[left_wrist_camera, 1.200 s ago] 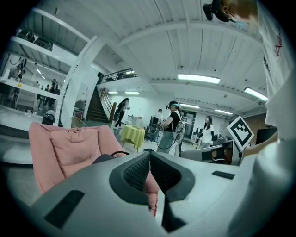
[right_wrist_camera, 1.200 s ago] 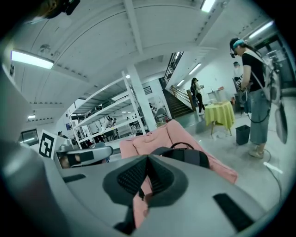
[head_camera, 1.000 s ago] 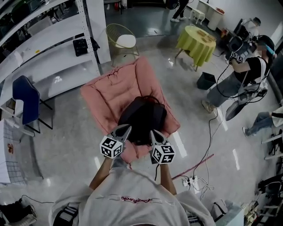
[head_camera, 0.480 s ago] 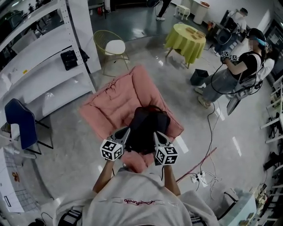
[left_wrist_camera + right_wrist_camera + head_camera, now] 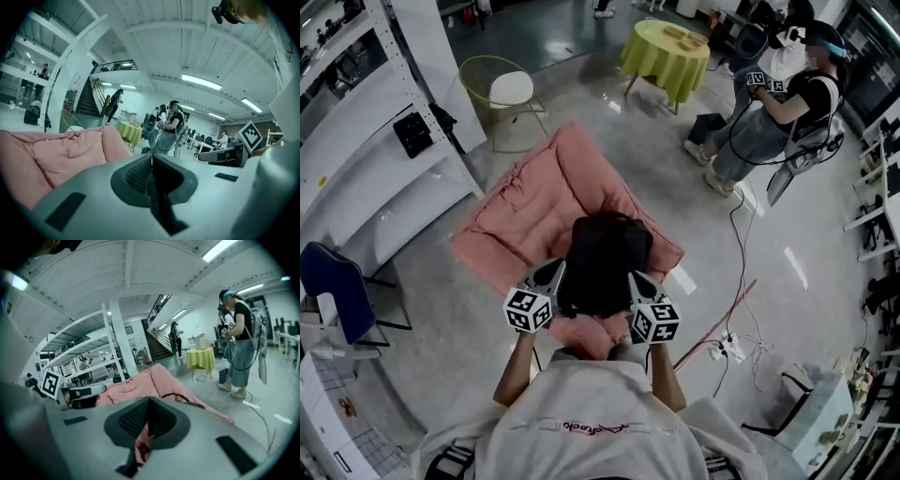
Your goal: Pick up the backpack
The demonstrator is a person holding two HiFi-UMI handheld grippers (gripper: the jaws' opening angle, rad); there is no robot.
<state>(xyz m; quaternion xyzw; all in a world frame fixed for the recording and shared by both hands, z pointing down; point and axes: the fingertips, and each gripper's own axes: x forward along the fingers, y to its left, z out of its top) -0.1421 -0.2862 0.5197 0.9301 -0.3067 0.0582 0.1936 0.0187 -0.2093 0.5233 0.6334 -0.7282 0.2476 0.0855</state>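
The black backpack (image 5: 605, 258) lies on a pink cushioned chair (image 5: 530, 202) just in front of me. My left gripper (image 5: 553, 270) is at the backpack's left side, its jaws shut with nothing in them. On the bag's right side, my right gripper (image 5: 635, 279) is also shut and empty. The left gripper view shows the closed left gripper (image 5: 151, 158) with the pink cushion (image 5: 61, 154) to its left. In the right gripper view the closed right gripper (image 5: 149, 402) points over the cushion, with the backpack's black handle loop (image 5: 176, 395) just beyond.
A person (image 5: 773, 112) with grippers stands at the far right, near a yellow-green table (image 5: 670, 52). A wire chair with a white seat (image 5: 508, 89), white shelving (image 5: 366, 122) and a blue chair (image 5: 333, 286) stand to the left. Cables and a power strip (image 5: 722, 349) lie on the floor at right.
Both grippers have moved forward from the backpack's near edge to flank its sides. The chair and backpack now sit closer under me. Both jaws stayed shut.
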